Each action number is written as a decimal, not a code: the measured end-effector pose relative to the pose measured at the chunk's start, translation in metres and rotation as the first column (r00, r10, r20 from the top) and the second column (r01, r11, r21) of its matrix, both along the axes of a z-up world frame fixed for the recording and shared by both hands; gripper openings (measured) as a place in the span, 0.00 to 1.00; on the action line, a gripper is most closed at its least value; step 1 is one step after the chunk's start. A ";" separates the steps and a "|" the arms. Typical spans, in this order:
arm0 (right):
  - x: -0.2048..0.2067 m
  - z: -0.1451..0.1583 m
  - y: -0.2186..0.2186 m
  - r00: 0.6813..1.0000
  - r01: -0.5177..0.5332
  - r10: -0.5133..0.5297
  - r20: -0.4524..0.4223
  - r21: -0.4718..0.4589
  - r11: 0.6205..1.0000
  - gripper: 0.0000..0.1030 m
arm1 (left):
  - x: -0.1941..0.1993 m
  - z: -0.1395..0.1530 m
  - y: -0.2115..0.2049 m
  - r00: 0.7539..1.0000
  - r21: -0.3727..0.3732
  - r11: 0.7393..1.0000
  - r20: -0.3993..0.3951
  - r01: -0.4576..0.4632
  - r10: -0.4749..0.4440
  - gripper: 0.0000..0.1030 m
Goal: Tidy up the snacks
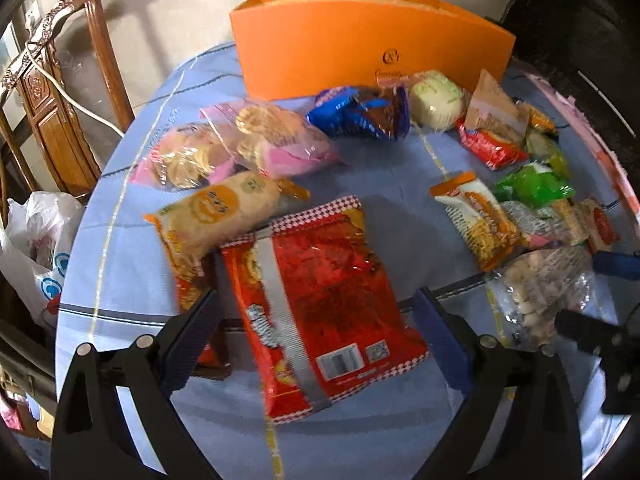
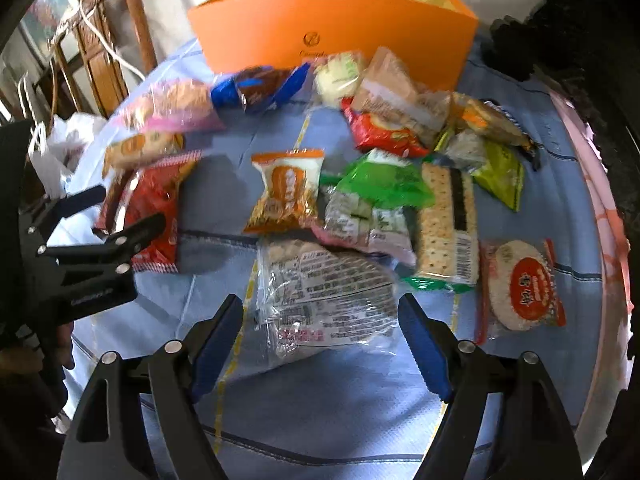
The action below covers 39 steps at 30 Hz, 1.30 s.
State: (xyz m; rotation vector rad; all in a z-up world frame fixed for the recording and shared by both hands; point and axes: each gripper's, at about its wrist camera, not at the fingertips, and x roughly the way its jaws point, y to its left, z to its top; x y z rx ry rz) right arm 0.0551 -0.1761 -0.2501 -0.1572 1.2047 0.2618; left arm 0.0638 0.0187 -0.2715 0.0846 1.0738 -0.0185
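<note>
Snack packs lie scattered on a table with a blue cloth (image 1: 120, 264), in front of an upright orange box (image 1: 360, 40). My left gripper (image 1: 316, 298) is open, pointing down over a red crinkly bag (image 1: 336, 280) that lies between its fingers without being pressed. My right gripper (image 2: 320, 304) is also open and straddles a clear bag of small biscuits (image 2: 324, 280) with a printed label. In the right wrist view the left gripper (image 2: 124, 210) shows at the left above the red bag (image 2: 156, 196). The right gripper (image 1: 592, 292) reaches the clear bag (image 1: 540, 284).
Pink bags of round biscuits (image 1: 256, 136), an orange cracker pack (image 1: 212, 216) and a blue pack (image 1: 352, 112) lie at the left. A small orange pack (image 2: 286, 188), a green pack (image 2: 380, 184), a long cracker pack (image 2: 448, 224) and a rice cake (image 2: 520, 284) lie at the right. Beyond the table's left edge stands a wooden chair (image 1: 60, 100).
</note>
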 end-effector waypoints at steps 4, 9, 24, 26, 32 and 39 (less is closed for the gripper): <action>0.002 -0.012 0.005 1.000 -0.015 0.015 -0.010 -0.040 0.999 0.82 | 0.006 -0.012 -0.012 1.000 0.042 0.999 0.002 0.023 -0.023 0.91; 0.004 -0.027 0.005 0.999 -0.017 0.014 -0.037 -0.069 0.998 0.82 | 0.007 -0.023 -0.014 1.000 0.078 0.997 0.003 0.006 -0.006 0.92; -0.004 -0.041 0.007 0.995 -0.053 0.047 -0.088 -0.067 0.996 0.96 | -0.004 -0.006 0.003 0.995 0.055 0.998 0.098 -0.023 0.017 0.96; -0.004 -0.040 0.008 0.996 -0.050 0.044 -0.076 -0.082 0.995 0.96 | 0.002 -0.015 0.003 0.998 0.042 0.999 0.053 -0.029 0.027 0.96; -0.001 -0.038 0.023 0.997 -0.056 0.050 -0.059 -0.096 0.994 0.94 | 0.002 -0.030 0.014 0.998 -0.041 0.997 0.012 -0.069 0.069 0.94; 0.002 -0.025 0.022 0.998 -0.052 0.051 -0.045 -0.012 0.999 0.49 | -0.009 -0.019 0.003 0.998 -0.061 0.997 0.025 0.051 -0.049 0.62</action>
